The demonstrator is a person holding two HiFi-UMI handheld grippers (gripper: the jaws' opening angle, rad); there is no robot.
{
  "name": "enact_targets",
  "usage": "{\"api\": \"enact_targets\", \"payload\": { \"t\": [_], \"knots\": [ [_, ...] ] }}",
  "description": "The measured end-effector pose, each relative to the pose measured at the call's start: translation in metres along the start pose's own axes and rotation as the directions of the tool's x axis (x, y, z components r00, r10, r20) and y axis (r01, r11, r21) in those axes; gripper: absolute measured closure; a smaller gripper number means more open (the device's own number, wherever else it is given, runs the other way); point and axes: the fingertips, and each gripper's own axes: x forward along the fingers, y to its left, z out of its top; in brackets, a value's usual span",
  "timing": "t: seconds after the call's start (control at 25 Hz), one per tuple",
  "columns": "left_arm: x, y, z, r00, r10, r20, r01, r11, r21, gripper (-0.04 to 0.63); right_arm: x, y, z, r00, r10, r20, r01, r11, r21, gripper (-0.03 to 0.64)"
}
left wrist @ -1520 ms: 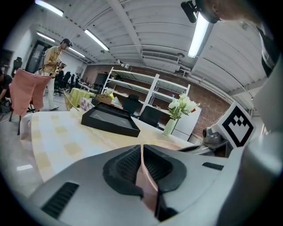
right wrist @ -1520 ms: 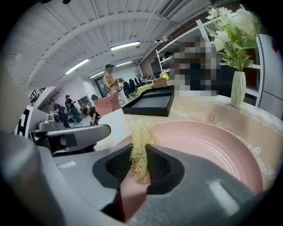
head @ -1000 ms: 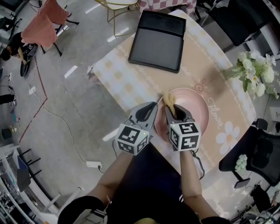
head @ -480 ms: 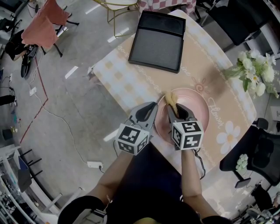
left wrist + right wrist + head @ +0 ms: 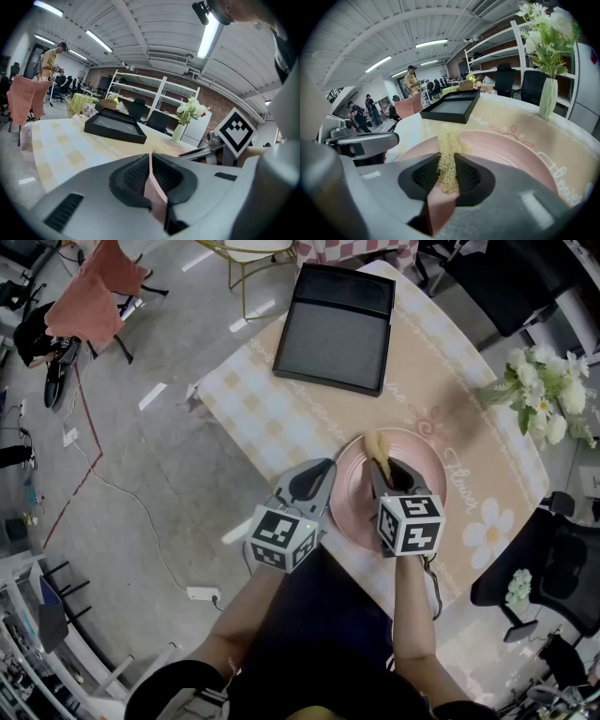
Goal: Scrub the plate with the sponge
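Left gripper (image 5: 326,471) stays put at the near-left rim of the pink plate (image 5: 427,457), jaws clenched on that rim, pinning it to the table (image 5: 281,418). Right gripper (image 5: 383,474) has slid to the right over the last second, jaws squeezed on the yellow sponge (image 5: 377,444). The sponge has moved from the plate's left edge toward its middle, its free end touching the surface. Flowers (image 5: 548,395) at far right sit well apart, unchanged. Looks like a scrub stroke in progress, with the plate's centre and right side probably still to cover.
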Motion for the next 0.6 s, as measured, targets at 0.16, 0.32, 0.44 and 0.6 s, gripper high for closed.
{"api": "enact_targets", "payload": {
  "t": [0.16, 0.32, 0.44, 0.6],
  "knots": [
    [-0.001, 0.001, 0.001, 1.000, 0.005, 0.000, -0.005, 1.000, -0.001, 0.571, -0.002, -0.006, 0.001, 1.000, -0.012, 0.002, 0.012, 1.000, 0.011, 0.535],
    [-0.001, 0.002, 0.000, 1.000, 0.008, -0.002, -0.008, 1.000, 0.000, 0.571, -0.002, -0.011, 0.001, 1.000, -0.020, 0.006, 0.020, 0.999, 0.028, 0.535],
    [-0.001, 0.002, 0.000, 1.000, 0.008, 0.000, -0.008, 1.000, 0.002, 0.571, -0.004, -0.017, 0.001, 0.999, -0.035, 0.007, 0.035, 0.999, 0.039, 0.534],
    [-0.001, 0.001, 0.000, 1.000, 0.006, -0.003, -0.006, 1.000, 0.003, 0.571, -0.007, -0.025, 0.002, 0.999, -0.052, 0.009, 0.052, 0.997, 0.052, 0.534]
  ]
}}
